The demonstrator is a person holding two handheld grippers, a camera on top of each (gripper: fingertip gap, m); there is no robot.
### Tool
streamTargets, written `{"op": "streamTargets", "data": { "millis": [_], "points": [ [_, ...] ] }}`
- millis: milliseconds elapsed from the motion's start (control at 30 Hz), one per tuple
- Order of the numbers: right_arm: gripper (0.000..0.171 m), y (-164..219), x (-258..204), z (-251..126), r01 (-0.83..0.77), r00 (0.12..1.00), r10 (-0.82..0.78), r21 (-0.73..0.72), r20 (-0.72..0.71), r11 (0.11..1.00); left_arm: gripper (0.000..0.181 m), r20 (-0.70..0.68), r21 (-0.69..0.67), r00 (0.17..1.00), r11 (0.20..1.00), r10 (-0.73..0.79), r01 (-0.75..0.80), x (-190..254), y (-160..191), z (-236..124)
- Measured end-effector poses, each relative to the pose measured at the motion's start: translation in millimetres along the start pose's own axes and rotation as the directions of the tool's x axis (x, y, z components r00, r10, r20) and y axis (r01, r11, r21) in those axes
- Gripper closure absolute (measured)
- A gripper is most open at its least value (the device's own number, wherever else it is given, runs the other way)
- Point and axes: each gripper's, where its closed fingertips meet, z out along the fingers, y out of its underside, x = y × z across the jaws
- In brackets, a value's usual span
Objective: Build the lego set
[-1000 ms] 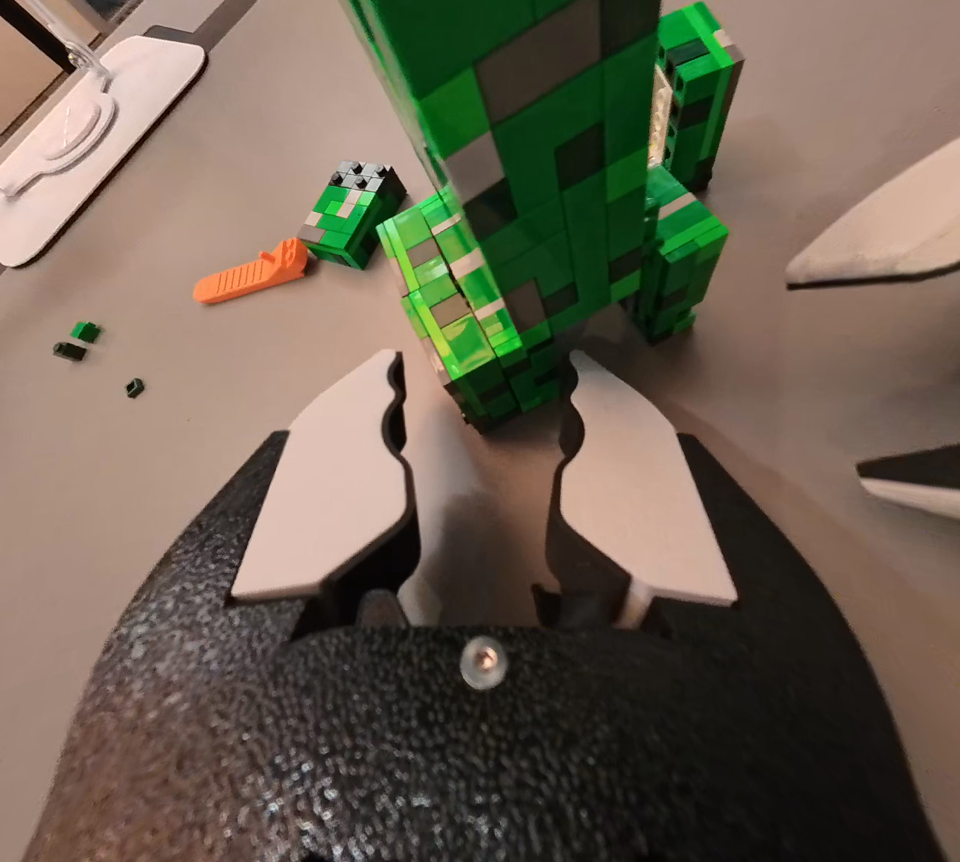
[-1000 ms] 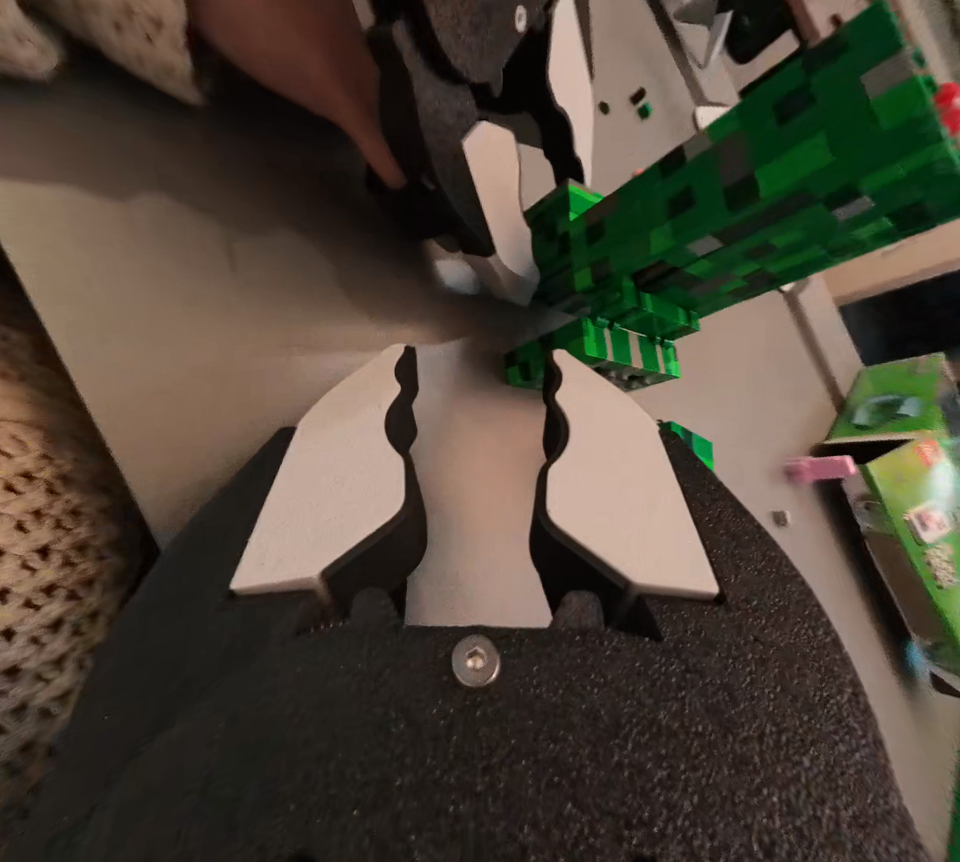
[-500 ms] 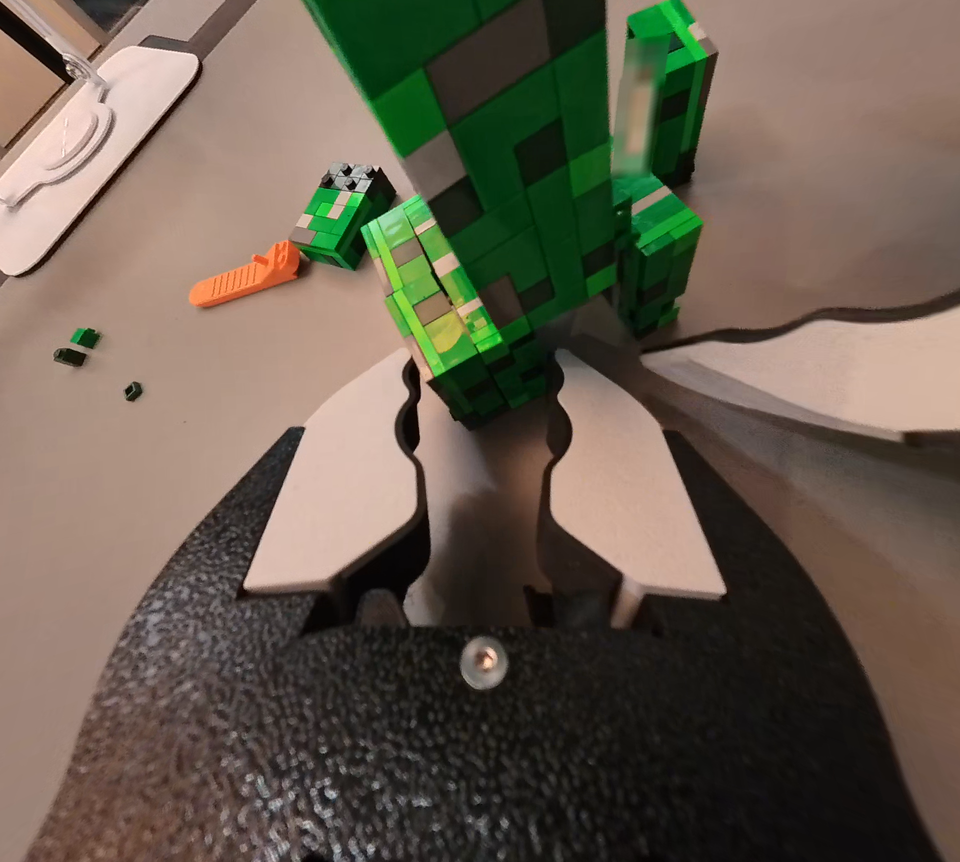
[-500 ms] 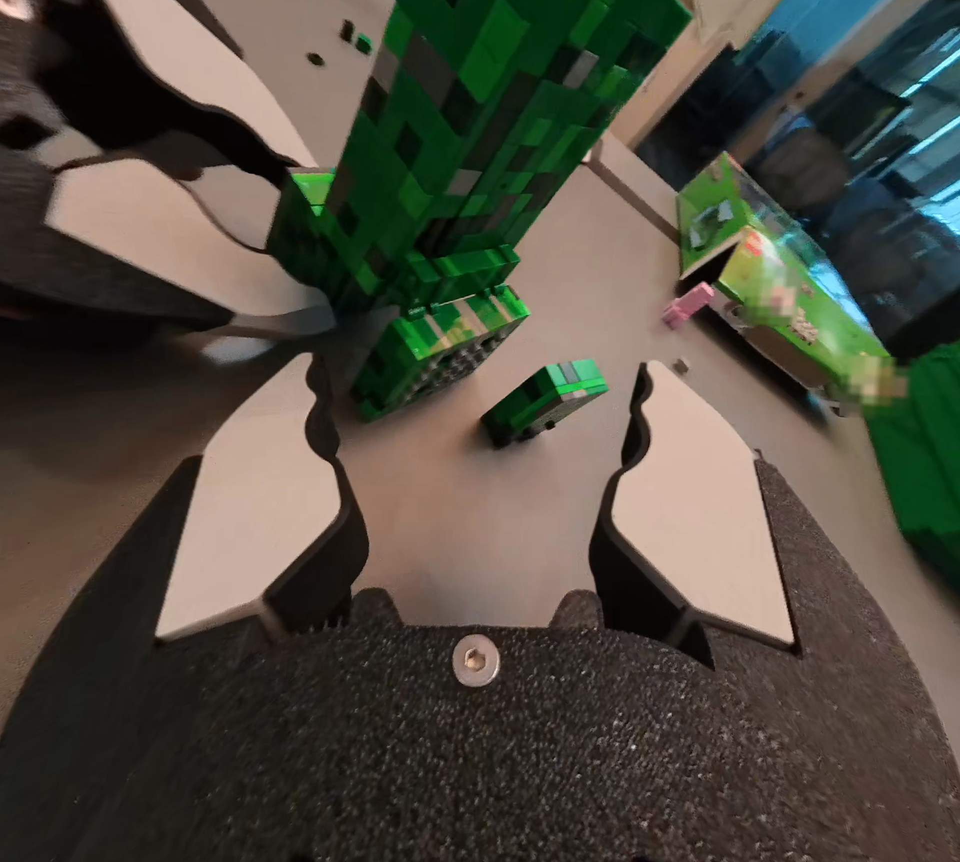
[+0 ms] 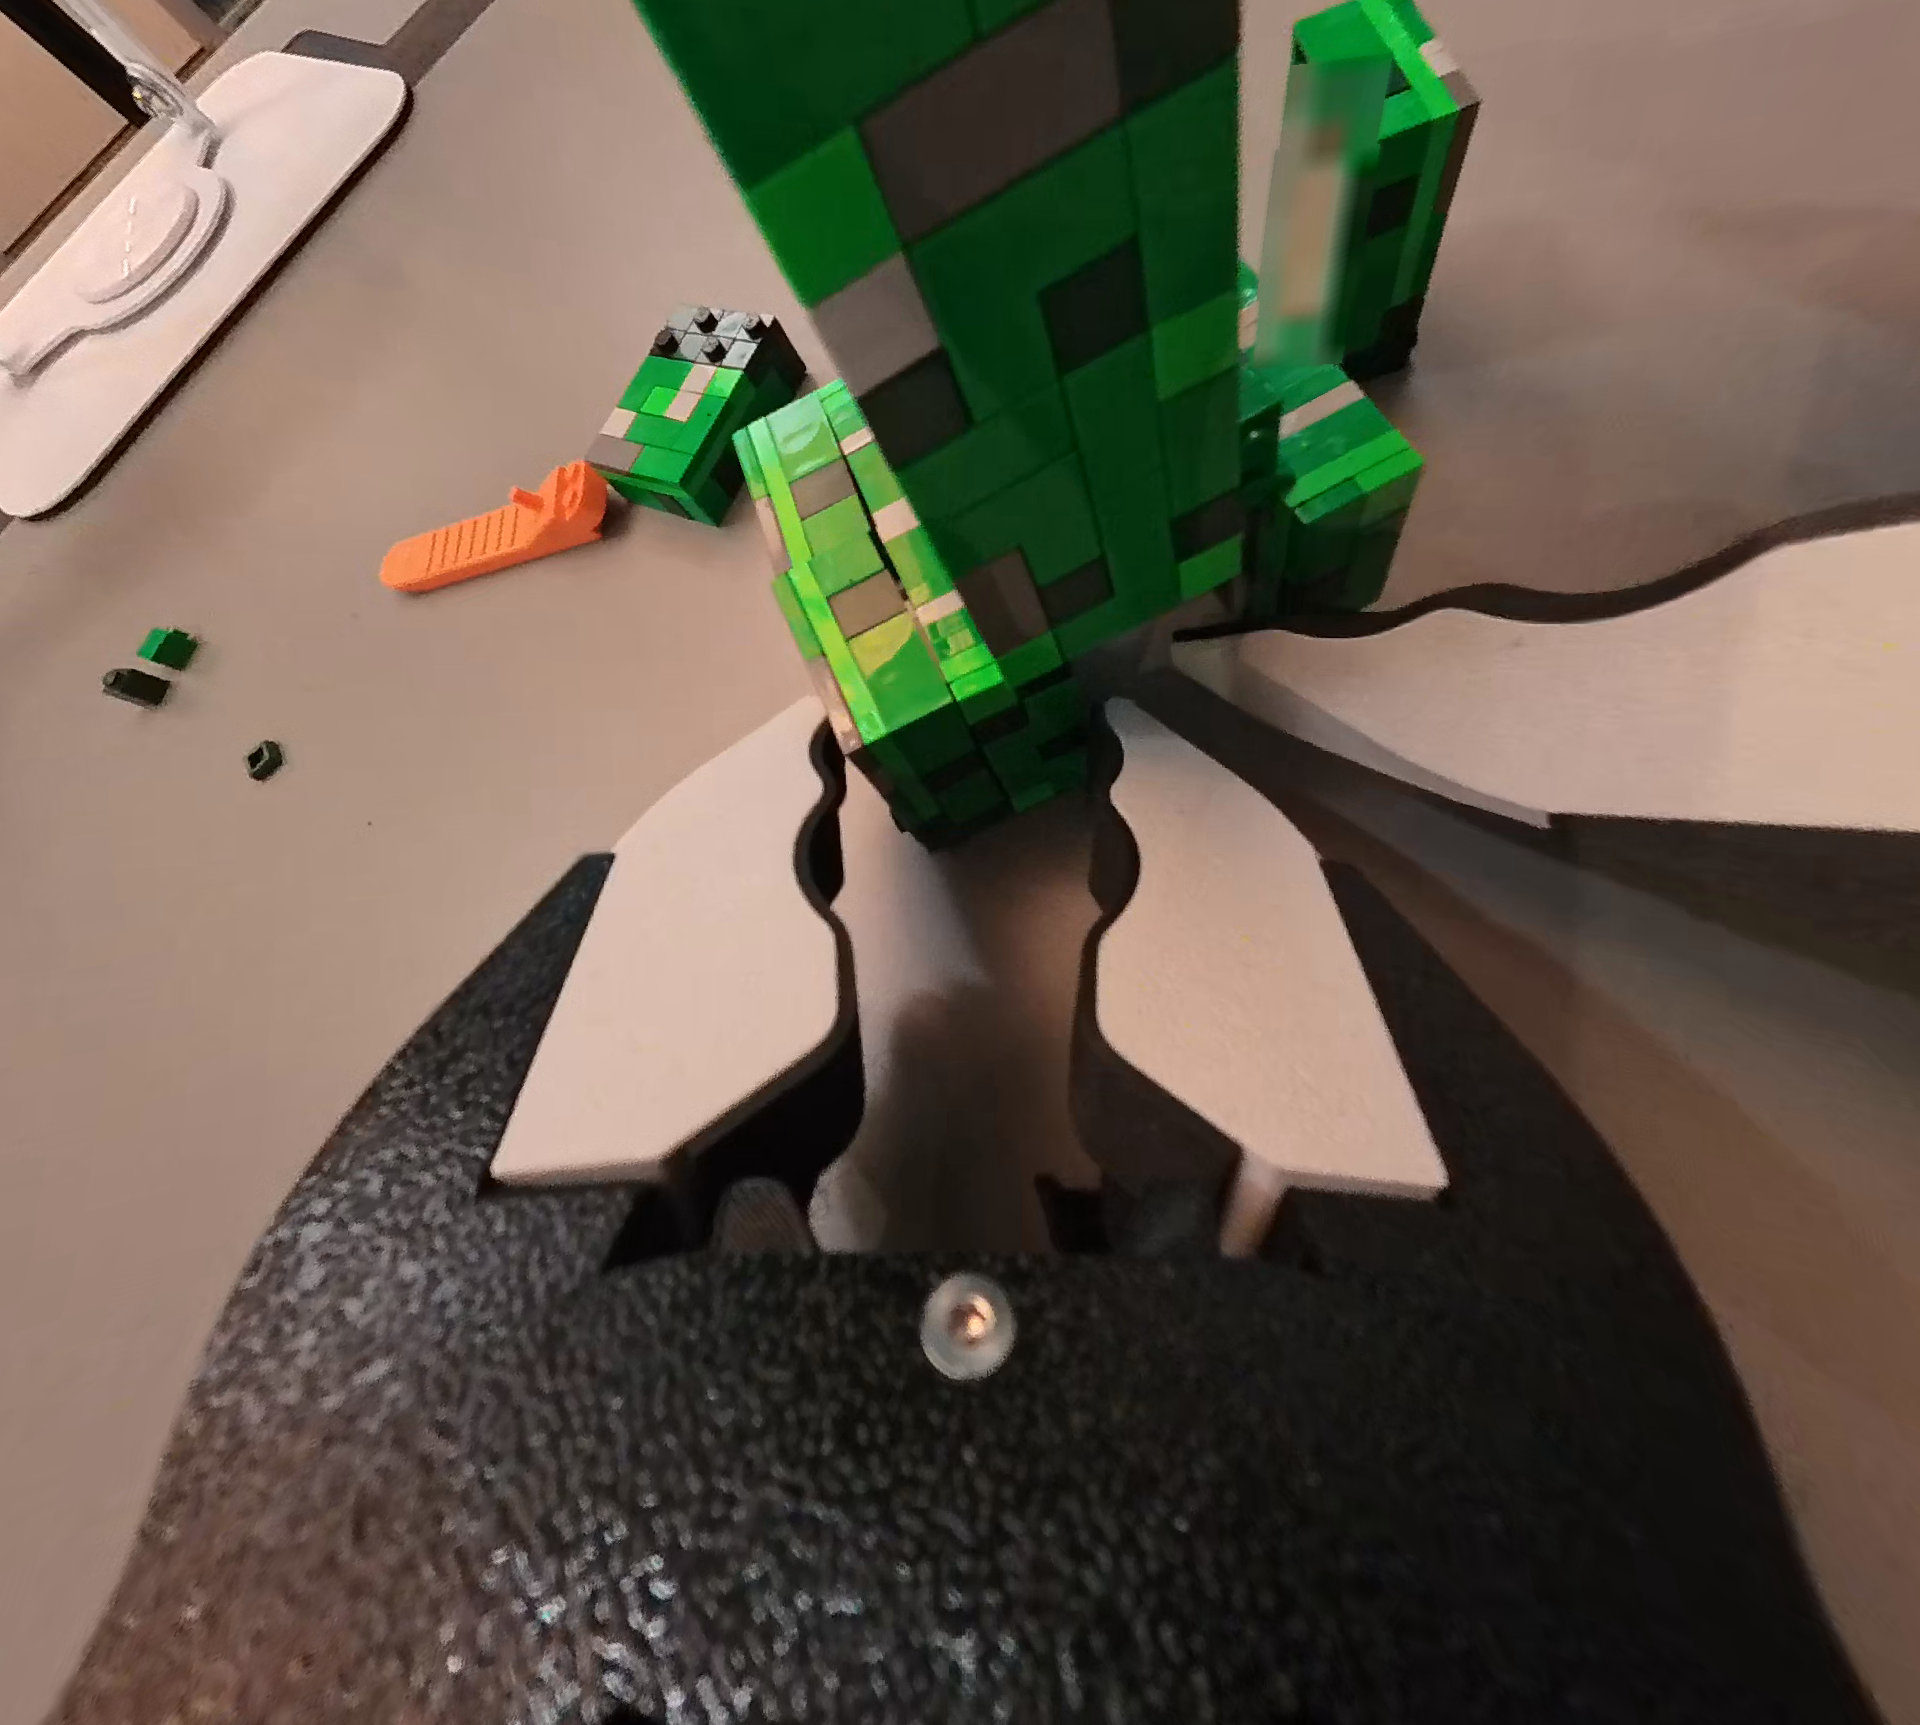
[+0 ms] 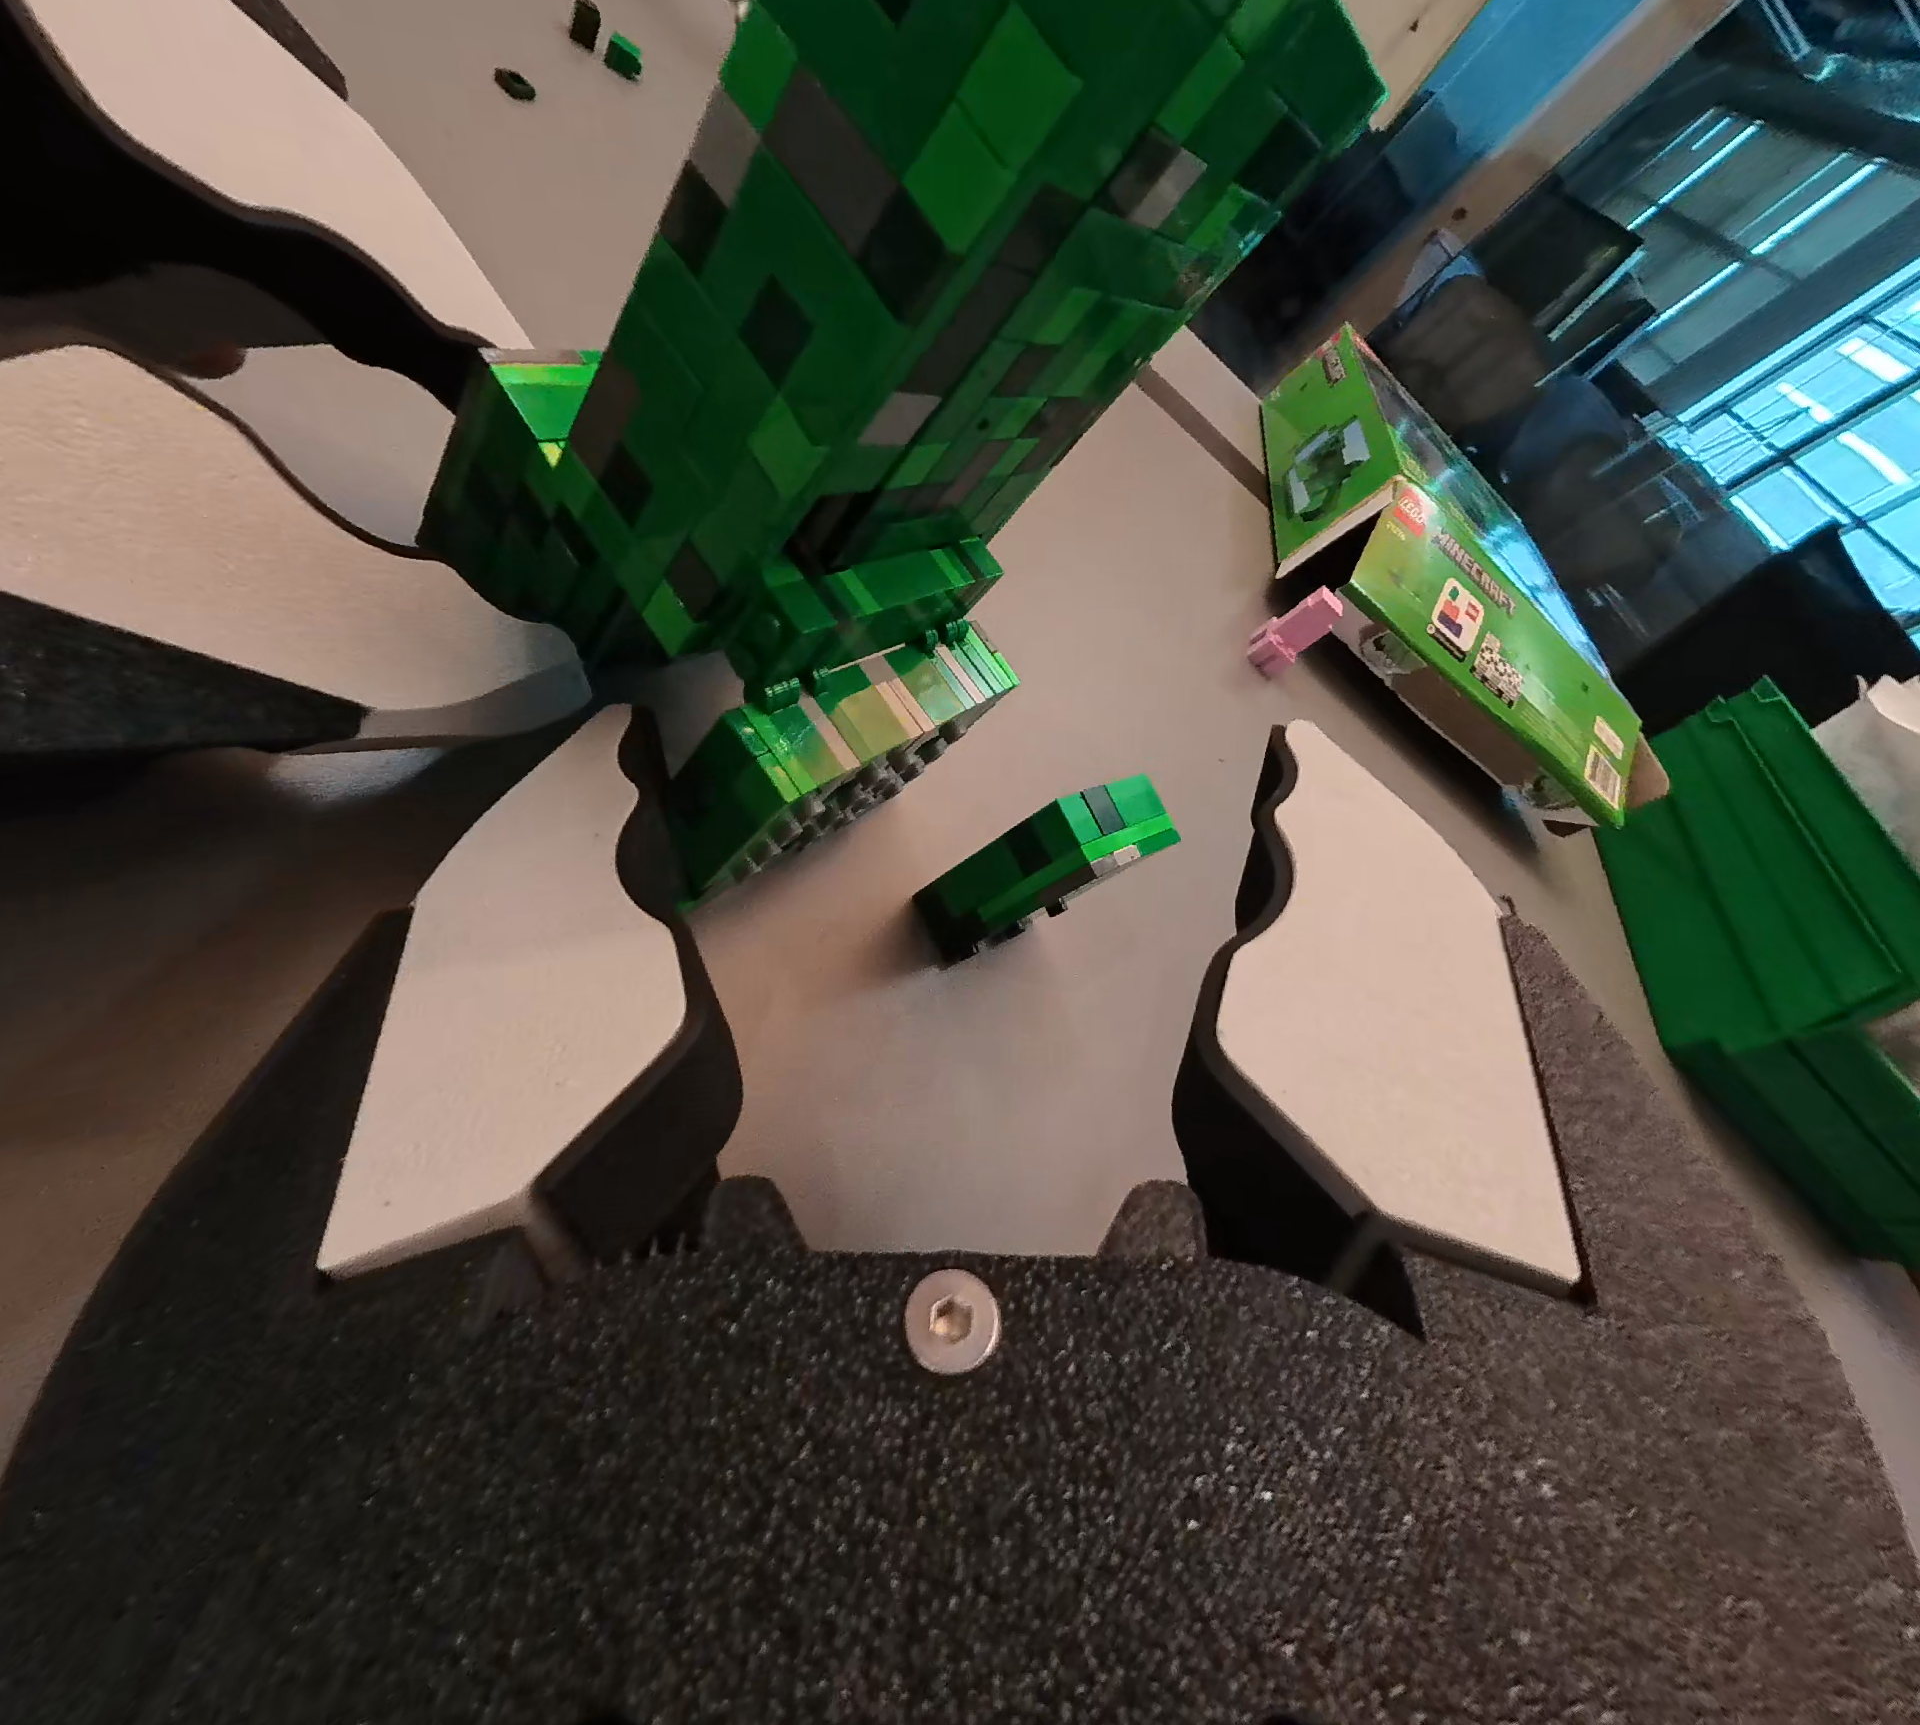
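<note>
A tall green, grey and black Lego model (image 5: 997, 221) stands on the grey table (image 5: 416, 844). My left gripper (image 5: 968, 730) is shut on the model's front foot (image 5: 966, 771), one fingertip against each side. The right wrist view also shows the model (image 6: 935, 221). My right gripper (image 6: 956, 740) is open wide and empty, low by the model's other side. A loose green block (image 6: 1039, 865) lies between its fingers, and a green and grey foot piece (image 6: 842, 771) is at its left fingertip. One right finger shows in the left wrist view (image 5: 1558, 688).
An orange brick separator (image 5: 488, 532), a green block with a black top (image 5: 696, 418) and tiny loose pieces (image 5: 156, 667) lie to the left. A white stand base (image 5: 156, 252) is far left. A Lego box (image 6: 1455, 615), a pink piece (image 6: 1294, 631) and a green container (image 6: 1787, 896) are to the right. The left tips stand about 12 cm off the orange brick separator (image 5: 488, 532).
My left gripper moved forward and narrowed onto the model's foot. My right gripper swung round, opened wide and came in low beside the model.
</note>
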Motion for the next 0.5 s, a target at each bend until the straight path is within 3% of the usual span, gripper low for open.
{"op": "streamTargets", "data": {
  "millis": [500],
  "points": [
    [0.07, 2.4, 4.1, -4.1, 0.056, 0.997, -0.056, -0.01, -0.047, 0.998, 0.138, -0.011, -0.018, 0.999, 0.999, -0.035, 0.035, 0.1, 1.7, 1.6]
  ]
}}
